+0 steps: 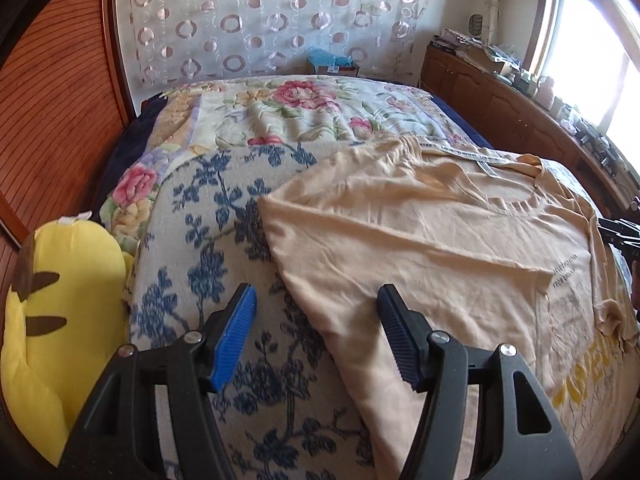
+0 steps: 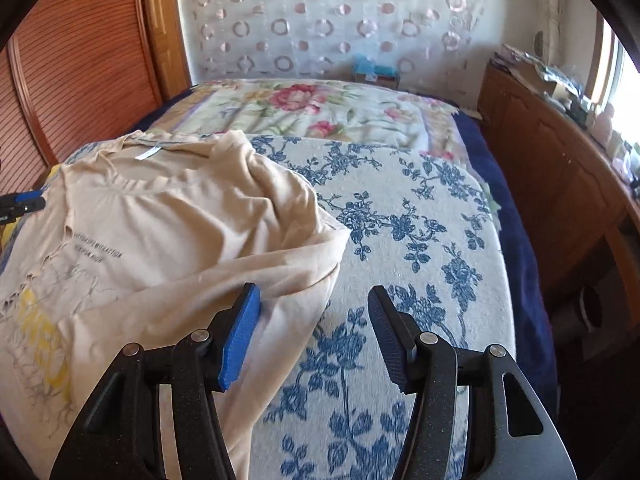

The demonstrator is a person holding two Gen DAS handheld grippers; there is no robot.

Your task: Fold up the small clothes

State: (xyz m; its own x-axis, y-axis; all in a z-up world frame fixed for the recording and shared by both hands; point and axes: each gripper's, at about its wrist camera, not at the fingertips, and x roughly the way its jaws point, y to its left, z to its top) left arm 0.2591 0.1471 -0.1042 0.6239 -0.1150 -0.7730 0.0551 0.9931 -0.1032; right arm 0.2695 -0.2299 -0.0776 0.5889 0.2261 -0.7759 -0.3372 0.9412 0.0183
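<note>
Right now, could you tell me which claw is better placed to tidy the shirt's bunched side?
The right claw, probably: the t-shirt's rumpled side lies just ahead of it; the left claw faces the flat side.

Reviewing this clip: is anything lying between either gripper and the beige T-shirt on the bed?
Nothing visible. The left gripper hangs open over the edge of the beige cotton T-shirt; the right gripper is open at its folded sleeve side. Only the blue-flowered blanket lies around it. The yellow plush toy sits off to the side.

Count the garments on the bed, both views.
1. A single beige T-shirt lies on the blue-floral blanket, sides folded in over the front, between the two tools. Another could be hidden out of frame.
</note>
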